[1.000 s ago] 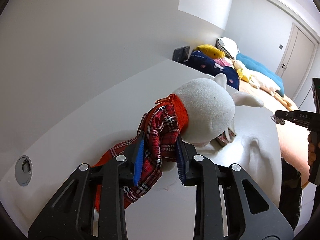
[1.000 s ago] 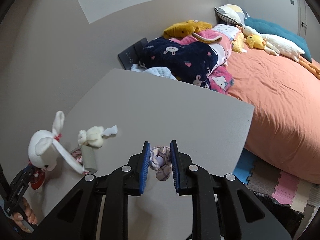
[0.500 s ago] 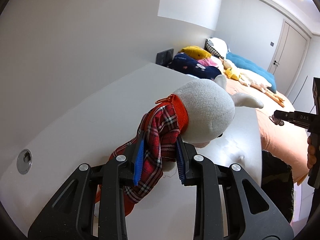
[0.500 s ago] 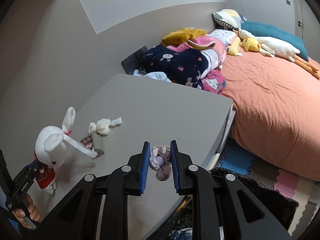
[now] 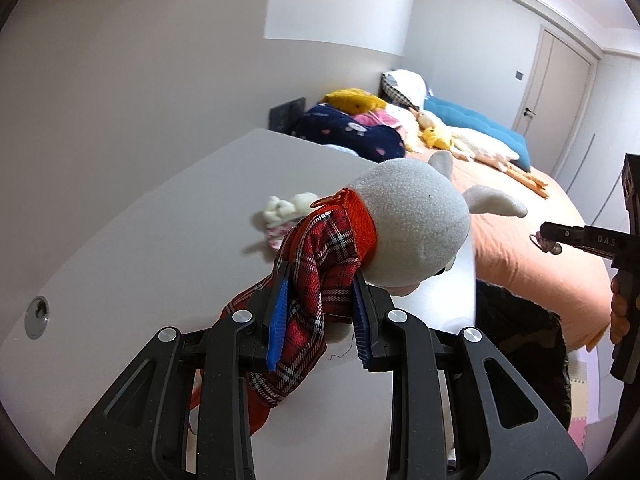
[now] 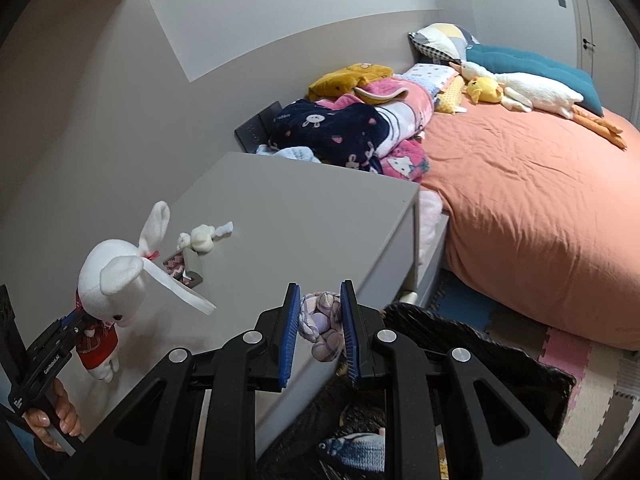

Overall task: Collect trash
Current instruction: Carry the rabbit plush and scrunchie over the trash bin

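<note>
My left gripper (image 5: 320,312) is shut on a white plush rabbit (image 5: 412,228) by its red plaid dress and holds it above the grey table (image 5: 168,248). The rabbit also shows in the right wrist view (image 6: 110,280). My right gripper (image 6: 320,320) is shut on a small lilac plaid cloth toy (image 6: 322,320) and holds it past the table's edge, above a black bag (image 6: 480,356). The right gripper and its toy show at the right of the left wrist view (image 5: 548,238).
A small cream plush (image 6: 202,238) and a patterned card (image 6: 180,266) lie on the table. The black bag holds a blue knitted item (image 6: 352,448). A bed (image 6: 540,200) with an orange cover, blankets and plush toys lies beyond the table. Foam mats (image 6: 580,360) cover the floor.
The right gripper has carried the lilac toy off the table, out over the black bag. The left gripper has lifted and drawn back with the rabbit.
</note>
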Demonstrator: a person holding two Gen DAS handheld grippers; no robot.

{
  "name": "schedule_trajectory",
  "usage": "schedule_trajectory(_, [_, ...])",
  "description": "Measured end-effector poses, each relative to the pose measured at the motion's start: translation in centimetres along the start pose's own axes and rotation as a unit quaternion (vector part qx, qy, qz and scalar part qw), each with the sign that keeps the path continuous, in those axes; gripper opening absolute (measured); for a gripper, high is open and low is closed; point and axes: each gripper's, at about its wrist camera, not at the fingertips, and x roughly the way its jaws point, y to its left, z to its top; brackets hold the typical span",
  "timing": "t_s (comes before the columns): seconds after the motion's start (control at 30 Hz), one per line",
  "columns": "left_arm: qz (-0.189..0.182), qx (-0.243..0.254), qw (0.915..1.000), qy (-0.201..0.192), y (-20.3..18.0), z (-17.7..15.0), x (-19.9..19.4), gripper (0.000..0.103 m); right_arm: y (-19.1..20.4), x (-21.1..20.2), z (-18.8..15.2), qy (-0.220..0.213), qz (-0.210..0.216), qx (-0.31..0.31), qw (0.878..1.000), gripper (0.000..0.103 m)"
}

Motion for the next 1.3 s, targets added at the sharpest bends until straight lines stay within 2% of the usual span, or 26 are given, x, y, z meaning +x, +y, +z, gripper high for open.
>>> schedule_trajectory(0.7, [-0.07, 0.064, 0.9953, 0.017, -9.4, -1.1, 0.4, 0.028, -5.5, -6.2, -3.6, -0.018, -0.029, 0.024, 0.999, 0.022])
schedule_trajectory(1.3, [-0.125, 0.132, 0.9825, 0.041, -18.7, -2.5, 1.2, 0.028, -11.5, -11.6, -6.9, -0.036, -0.064, 0.059, 0.996, 0.022])
